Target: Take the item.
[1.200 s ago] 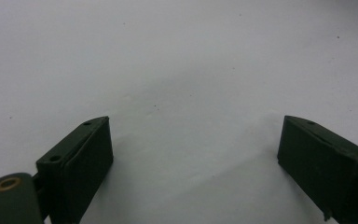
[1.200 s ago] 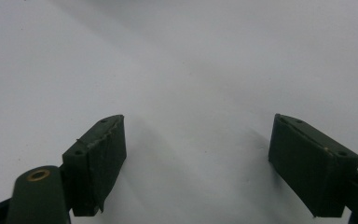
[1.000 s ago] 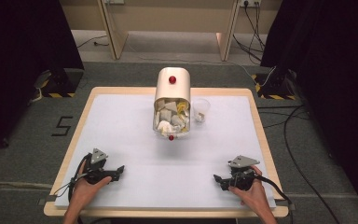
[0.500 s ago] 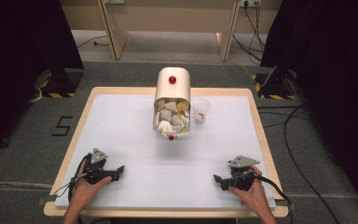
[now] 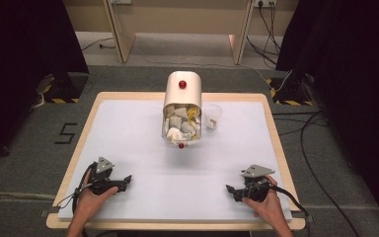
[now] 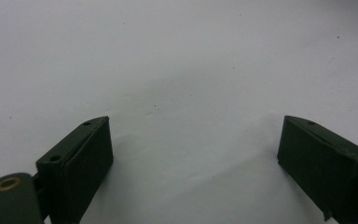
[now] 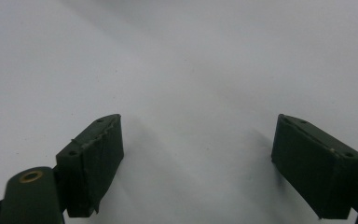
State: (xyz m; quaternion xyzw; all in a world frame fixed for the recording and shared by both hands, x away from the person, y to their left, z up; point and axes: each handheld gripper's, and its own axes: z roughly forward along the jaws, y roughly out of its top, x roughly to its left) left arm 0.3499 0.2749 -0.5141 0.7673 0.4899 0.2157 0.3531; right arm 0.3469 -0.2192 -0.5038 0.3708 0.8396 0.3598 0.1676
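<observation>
Over on the left, the left hand-held gripper (image 5: 126, 180) sits low on the white table (image 5: 128, 133) near its front edge, jaws spread wide with nothing but bare surface between them. Up the middle, toward the far edge, a cream bin (image 5: 182, 106) with red knobs lies tipped on its side, crumpled paper scraps (image 5: 180, 127) showing at its mouth, and a clear plastic cup (image 5: 212, 116) stands just beside it. On the right, the right hand-held gripper (image 5: 229, 189) rests near the front edge too, jaws wide apart and empty.
</observation>
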